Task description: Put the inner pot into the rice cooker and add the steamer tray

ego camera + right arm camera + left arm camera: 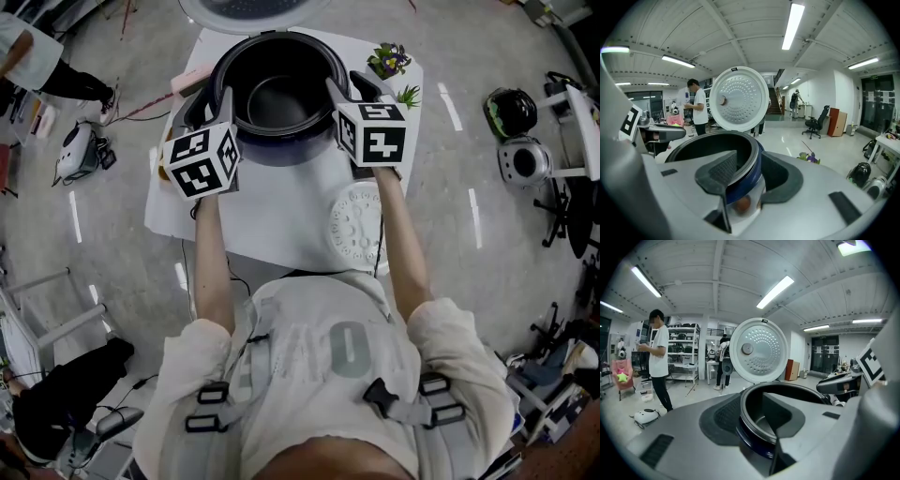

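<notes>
Two grippers straddle the rim of the pot (272,101): the left gripper (225,97) clamps it, the right gripper (349,89) stands loose around it. The pot seems seated in the cooker (281,156). The steamer tray (354,226) lies nearest the right gripper, toward the person.

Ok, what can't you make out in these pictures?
Lid: cut off by head view's top edge.
Tray: right arm covers its edge in head view.
Pot seating in cooker: hidden by its own rim, all views.
Left tongs grip: pads' contact unclear, left gripper view.
</notes>
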`<state>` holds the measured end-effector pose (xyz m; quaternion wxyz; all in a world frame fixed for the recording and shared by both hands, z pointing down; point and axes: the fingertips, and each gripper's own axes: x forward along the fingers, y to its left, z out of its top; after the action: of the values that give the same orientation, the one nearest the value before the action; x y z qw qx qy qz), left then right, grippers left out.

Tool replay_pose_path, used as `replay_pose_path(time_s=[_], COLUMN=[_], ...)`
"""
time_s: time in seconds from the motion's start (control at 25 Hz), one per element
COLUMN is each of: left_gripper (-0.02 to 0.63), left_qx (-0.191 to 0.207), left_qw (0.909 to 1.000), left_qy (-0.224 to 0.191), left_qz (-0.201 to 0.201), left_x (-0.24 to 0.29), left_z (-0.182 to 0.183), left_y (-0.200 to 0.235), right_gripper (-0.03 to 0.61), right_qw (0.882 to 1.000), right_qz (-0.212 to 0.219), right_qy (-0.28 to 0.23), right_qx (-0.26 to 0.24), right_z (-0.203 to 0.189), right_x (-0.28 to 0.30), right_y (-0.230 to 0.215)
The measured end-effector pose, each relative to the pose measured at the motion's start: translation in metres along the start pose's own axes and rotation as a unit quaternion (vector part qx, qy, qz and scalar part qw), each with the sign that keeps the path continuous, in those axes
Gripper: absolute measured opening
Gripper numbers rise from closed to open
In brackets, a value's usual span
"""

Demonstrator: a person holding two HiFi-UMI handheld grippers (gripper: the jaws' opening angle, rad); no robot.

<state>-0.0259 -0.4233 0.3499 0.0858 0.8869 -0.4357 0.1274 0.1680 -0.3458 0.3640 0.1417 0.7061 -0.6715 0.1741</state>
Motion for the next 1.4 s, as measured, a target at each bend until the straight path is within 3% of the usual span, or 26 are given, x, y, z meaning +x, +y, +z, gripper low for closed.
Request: replay_pose_path(time_s=[0.12, 0.32, 0.6, 0.8, 1.0, 1.4], left_gripper=[0.133, 0.144, 0.146, 0.146, 0.146, 0.144], left_qx=[0.013, 0.015, -0.008, -0.011, 0.004, 0.060], left_qw=[0.9997, 0.9992, 0.9946, 0.9824, 0.9681, 0.9397], left_qy=[-0.022, -0.020, 0.033, 0.103, 0.168, 0.246], left_qz=[0.007, -0.030, -0.098, -0.156, -0.186, -0.230], left_x=[-0.026, -0.059, -0.092, -0.098, -0.103, -0.095], left_z=[0.005, -0.011, -0.071, -0.135, -0.190, -0.250], left_y=[-0.012, -0.054, -0.122, -0.183, -0.215, -0.263], right_gripper=[0.172, 0.170, 0.170, 0.170, 0.169, 0.168], right_qw=[1.000, 0.999, 0.997, 0.994, 0.986, 0.970], right_qz=[-0.010, -0.030, -0.067, -0.096, -0.118, -0.144], right_qy=[-0.008, -0.013, 0.022, 0.059, 0.108, 0.172], right_qx=[-0.010, -0.024, -0.025, 0.012, 0.045, 0.093], right_z=[-0.001, -0.019, -0.088, -0.156, -0.229, -0.318], right_x=[-0.022, -0.066, -0.133, -0.171, -0.196, -0.219], right_y=[-0.003, -0.015, -0.031, -0.053, -0.061, -0.080])
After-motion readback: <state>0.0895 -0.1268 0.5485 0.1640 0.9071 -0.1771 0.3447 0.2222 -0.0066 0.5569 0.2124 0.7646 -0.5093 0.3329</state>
